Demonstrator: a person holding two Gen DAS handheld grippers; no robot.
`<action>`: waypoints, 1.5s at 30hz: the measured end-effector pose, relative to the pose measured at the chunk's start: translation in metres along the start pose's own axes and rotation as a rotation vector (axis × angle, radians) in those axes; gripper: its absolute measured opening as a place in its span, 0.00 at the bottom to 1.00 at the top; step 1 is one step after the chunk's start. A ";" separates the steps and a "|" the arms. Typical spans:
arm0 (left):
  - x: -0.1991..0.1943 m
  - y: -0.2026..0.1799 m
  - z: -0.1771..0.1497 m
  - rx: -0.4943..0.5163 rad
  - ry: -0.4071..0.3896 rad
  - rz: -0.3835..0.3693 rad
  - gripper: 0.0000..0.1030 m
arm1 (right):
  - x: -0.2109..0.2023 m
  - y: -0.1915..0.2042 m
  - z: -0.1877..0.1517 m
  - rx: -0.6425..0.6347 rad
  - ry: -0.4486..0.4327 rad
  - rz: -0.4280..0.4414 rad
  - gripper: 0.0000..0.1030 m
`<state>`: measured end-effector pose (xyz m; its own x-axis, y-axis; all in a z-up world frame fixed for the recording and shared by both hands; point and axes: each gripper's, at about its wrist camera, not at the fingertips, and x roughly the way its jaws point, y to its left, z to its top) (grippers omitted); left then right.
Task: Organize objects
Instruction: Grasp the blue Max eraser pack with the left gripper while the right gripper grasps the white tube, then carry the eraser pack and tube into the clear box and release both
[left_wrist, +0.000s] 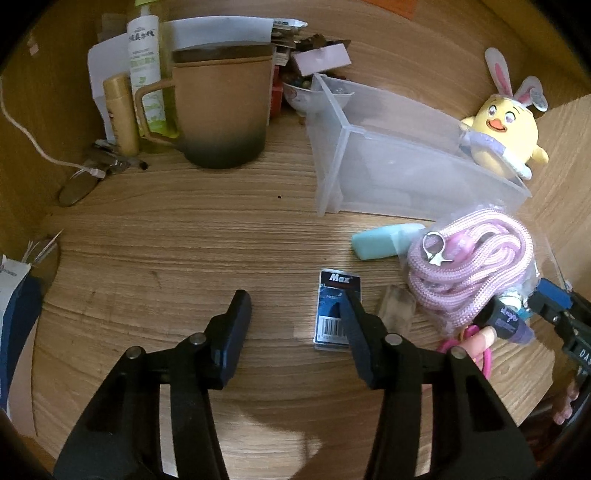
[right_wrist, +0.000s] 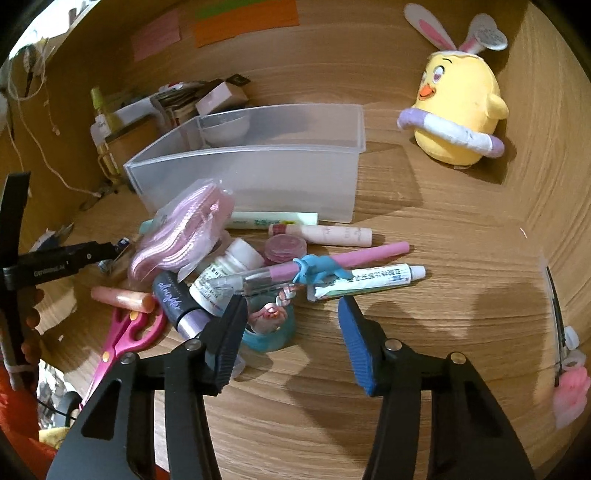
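Left jaws: our left gripper (left_wrist: 293, 302) stands wide, holding nothing; its right finger (left_wrist: 354, 317) lies across the view of a small dark "Max" packet (left_wrist: 334, 314) flat on the table, and we cannot tell whether it touches it.
Right jaws: our right gripper (right_wrist: 293, 314) is also wide and empty; its left finger (right_wrist: 229, 332) sits at the near edge of the clutter, over a teal tape roll (right_wrist: 271, 332).
Near pile: from the right wrist, at 11 o'clock, a purple tube (right_wrist: 179, 299), pink scissors (right_wrist: 122, 339) and a white pill bottle (right_wrist: 229, 269); at 12 o'clock a pink pen (right_wrist: 351, 256) with a blue figure, crossing an ointment tube (right_wrist: 369, 282).
Further in: a bagged pink cord (right_wrist: 184, 236) leans at 11 o'clock, just before the clear plastic bin (right_wrist: 258, 173).
Far: a yellow chick plush (right_wrist: 458, 110) at 1 o'clock; from the left wrist, a brown mug (left_wrist: 221, 110) at 11 o'clock with bottles behind.
Surface: a wood-grain table (right_wrist: 424, 332), with wooden panels at the back and sides.
Pose: both grippers look down at a slant toward the bin.
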<state>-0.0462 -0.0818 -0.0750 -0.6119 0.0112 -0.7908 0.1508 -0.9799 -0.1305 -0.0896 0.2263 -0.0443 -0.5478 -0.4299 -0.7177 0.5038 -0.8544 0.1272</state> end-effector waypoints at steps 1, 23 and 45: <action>0.001 -0.001 0.001 0.010 0.006 -0.001 0.49 | 0.000 -0.003 0.002 0.014 0.002 0.012 0.47; 0.006 -0.028 0.003 0.143 0.041 -0.062 0.35 | 0.020 -0.040 0.027 -0.128 0.088 -0.057 0.66; -0.004 0.000 0.001 0.098 0.056 -0.086 0.27 | 0.005 -0.044 0.011 -0.142 0.153 -0.050 0.42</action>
<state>-0.0442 -0.0824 -0.0712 -0.5747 0.1047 -0.8116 0.0208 -0.9896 -0.1424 -0.1222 0.2579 -0.0460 -0.4724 -0.3292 -0.8176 0.5735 -0.8192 -0.0016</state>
